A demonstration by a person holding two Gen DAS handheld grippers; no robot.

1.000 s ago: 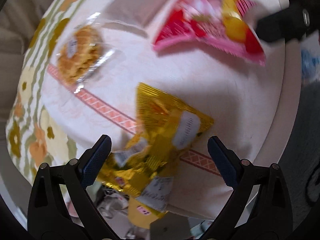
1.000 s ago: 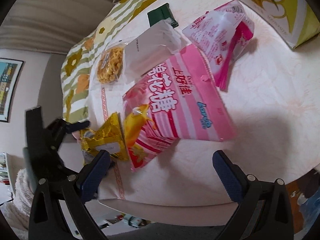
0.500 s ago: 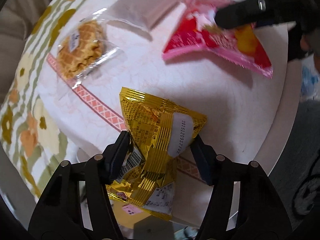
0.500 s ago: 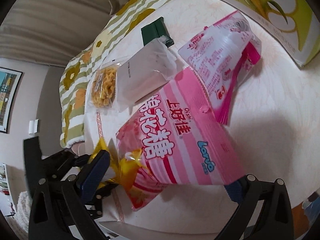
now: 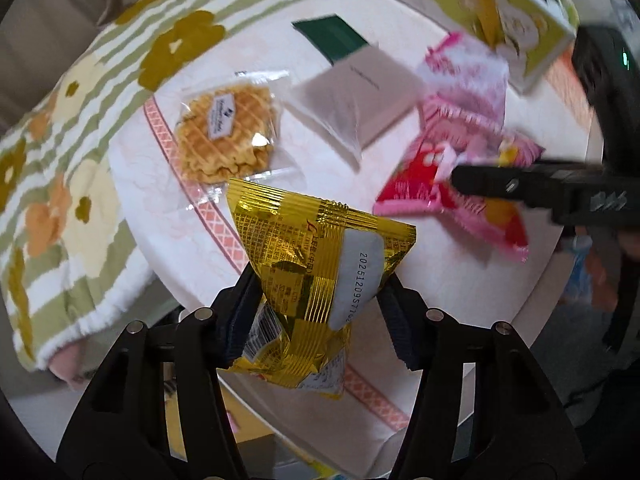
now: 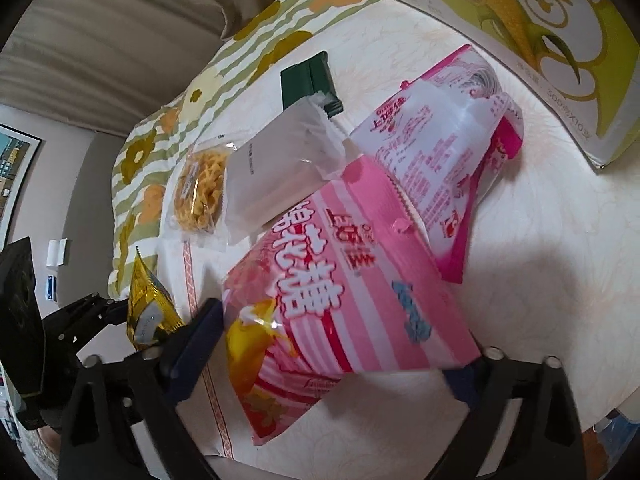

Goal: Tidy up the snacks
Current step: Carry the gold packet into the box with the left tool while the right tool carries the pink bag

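Left gripper point(image 5: 318, 300) clenched on the gold snack packet point(image 5: 320, 268), pinched at its waist near the table point(image 5: 460, 280) edge at 6 o'clock, presumably for lifting. Right gripper point(image 6: 332, 360), jaws spread, straddles the pink candy bag point(image 6: 344, 300), not yet gripping.

On the gold snack bag point(image 5: 320, 264) pinched in my left gripper point(image 5: 320, 312), a white oval patch carries a printed code that I read as 20251209ST, with the last characters bending out of sight; the small print around it is too fine to read. On the big pink striped bag point(image 6: 344, 304) between my right gripper's point(image 6: 336, 364) fingers, I read large white characters 棉花糖, smaller red 上好佳 above them, and a blurred blue logo. The green box point(image 6: 520, 32) has tiny upside-down print along its edge that I cannot read with certainty.
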